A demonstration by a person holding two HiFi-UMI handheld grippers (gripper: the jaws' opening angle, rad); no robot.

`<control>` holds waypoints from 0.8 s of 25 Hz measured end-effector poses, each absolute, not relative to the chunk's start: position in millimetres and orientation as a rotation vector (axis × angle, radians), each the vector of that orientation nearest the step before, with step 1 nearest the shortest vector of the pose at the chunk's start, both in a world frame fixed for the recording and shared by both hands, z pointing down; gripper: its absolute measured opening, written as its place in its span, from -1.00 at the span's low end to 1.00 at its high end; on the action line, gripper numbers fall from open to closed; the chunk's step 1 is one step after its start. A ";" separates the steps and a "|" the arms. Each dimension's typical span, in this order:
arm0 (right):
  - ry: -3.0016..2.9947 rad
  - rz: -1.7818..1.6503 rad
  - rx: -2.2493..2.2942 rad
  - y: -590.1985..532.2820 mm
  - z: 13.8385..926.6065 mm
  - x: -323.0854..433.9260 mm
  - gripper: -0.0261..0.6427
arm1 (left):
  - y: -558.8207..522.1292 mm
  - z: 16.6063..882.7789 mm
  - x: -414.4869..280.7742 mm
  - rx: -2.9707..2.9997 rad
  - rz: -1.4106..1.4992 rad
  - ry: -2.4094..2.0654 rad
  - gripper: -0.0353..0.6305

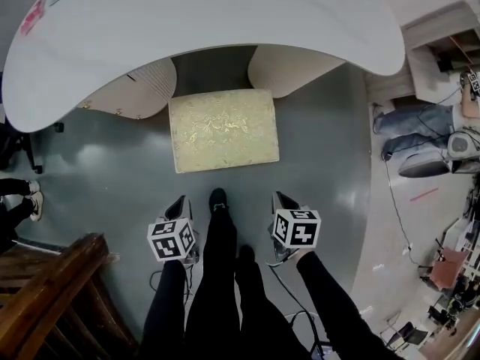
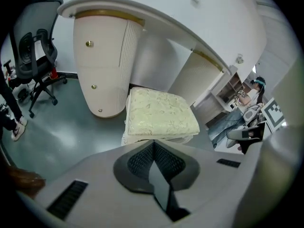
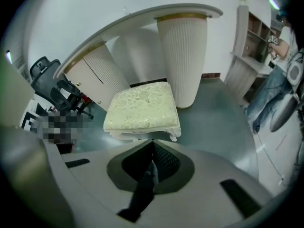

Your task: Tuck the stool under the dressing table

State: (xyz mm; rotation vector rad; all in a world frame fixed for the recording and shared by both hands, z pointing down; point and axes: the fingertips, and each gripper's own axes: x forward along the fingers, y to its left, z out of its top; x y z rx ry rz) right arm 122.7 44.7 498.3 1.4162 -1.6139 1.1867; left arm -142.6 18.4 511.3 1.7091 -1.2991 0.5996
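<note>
off the stool's (image 1: 223,130) near-left corner, the left gripper (image 1: 178,205) hangs with jaws pressed together on nothing; the stool stands on the floor, only its far edge under the dressing table (image 1: 225,13), between the two pedestals; off its near-right corner the right gripper (image 1: 283,199) is likewise closed and empty; an uneven push could skew the stool into a pedestal

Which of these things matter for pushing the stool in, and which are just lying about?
For the job: stool, dressing table, left gripper, right gripper, both shut and empty.
Just around: office chair, wooden furniture, shelf unit.
</note>
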 end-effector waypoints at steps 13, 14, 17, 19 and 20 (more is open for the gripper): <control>-1.482 1.192 1.363 9.5 628.6 145.4 -0.91 | -13.3 648.2 -132.9 1.566 0.660 -1.287 -0.87; -1.474 1.191 1.356 7.4 635.6 145.1 -0.91 | -15.6 654.8 -135.5 1.554 0.666 -1.285 -0.87; -1.459 1.196 1.335 -0.1 653.7 143.6 -0.91 | -20.3 673.4 -139.4 1.526 0.693 -1.259 -0.87; -1.451 1.200 1.325 -7.0 661.9 143.4 -0.91 | -23.2 683.4 -139.4 1.507 0.705 -1.240 -0.87; -1.449 1.201 1.322 -10.5 664.8 143.2 -0.91 | -24.9 686.9 -139.5 1.498 0.706 -1.235 -0.87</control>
